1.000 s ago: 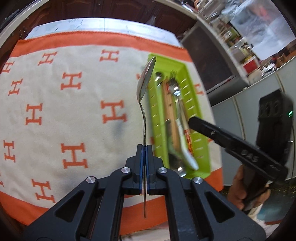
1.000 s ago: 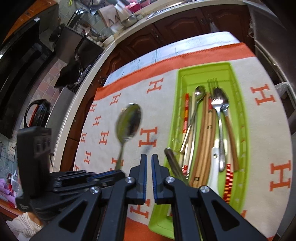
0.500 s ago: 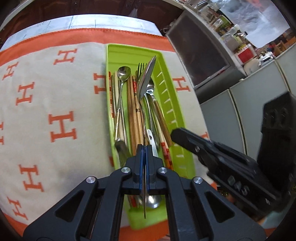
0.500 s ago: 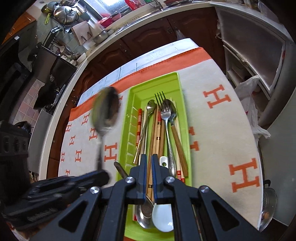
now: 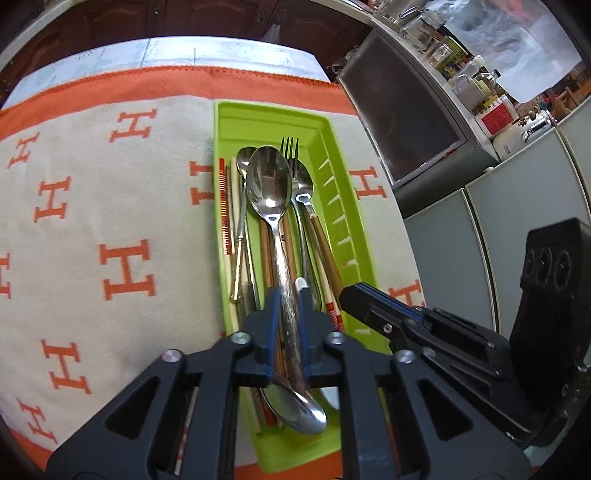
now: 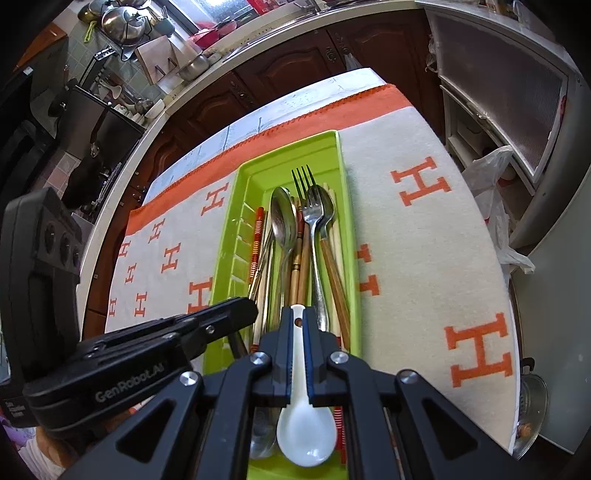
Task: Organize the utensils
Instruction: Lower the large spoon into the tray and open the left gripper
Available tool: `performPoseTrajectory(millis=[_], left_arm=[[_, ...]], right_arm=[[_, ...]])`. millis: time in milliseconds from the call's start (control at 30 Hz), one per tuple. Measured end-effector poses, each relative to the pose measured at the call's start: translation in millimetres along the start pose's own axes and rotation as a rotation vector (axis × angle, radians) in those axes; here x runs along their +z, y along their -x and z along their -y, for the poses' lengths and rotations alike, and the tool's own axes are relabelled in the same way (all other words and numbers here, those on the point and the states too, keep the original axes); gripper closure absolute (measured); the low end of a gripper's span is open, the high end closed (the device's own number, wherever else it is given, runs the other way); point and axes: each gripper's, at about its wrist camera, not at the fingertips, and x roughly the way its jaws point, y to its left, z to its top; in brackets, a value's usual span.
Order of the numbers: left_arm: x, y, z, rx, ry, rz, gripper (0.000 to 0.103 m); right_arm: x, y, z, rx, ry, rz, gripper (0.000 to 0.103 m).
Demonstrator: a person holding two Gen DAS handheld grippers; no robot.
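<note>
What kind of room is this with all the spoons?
Most likely a home kitchen. Steel pots sit on a counter above dark wooden cabinets, jars and bottles fill a shelf, and a green cutlery tray sits on a cloth-covered table.

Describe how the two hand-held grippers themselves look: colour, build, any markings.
Both are matte black plastic. The left hand-held gripper and the right hand-held gripper each have two fingers lined with blue pads, driven by angular linkage arms with triangular cut-outs and silver pivot screws. The right wrist view shows white "GenRobot.AI" lettering on the left one's side, and a boxy black body behind.
</note>
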Motion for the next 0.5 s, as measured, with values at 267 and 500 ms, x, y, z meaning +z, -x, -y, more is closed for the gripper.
performPoseTrajectory(millis=[267, 500], left_arm=[[-16, 47, -10, 0.1, -0.012, 0.076, 0.063], [-42, 92, -29, 0.222, -0.02, 0.165, 0.047]], right_arm=[[-5, 3, -15, 0.009, 0.035, -0.003, 0.098], [-17, 15, -36, 0.012, 0.075, 0.002, 0.098]])
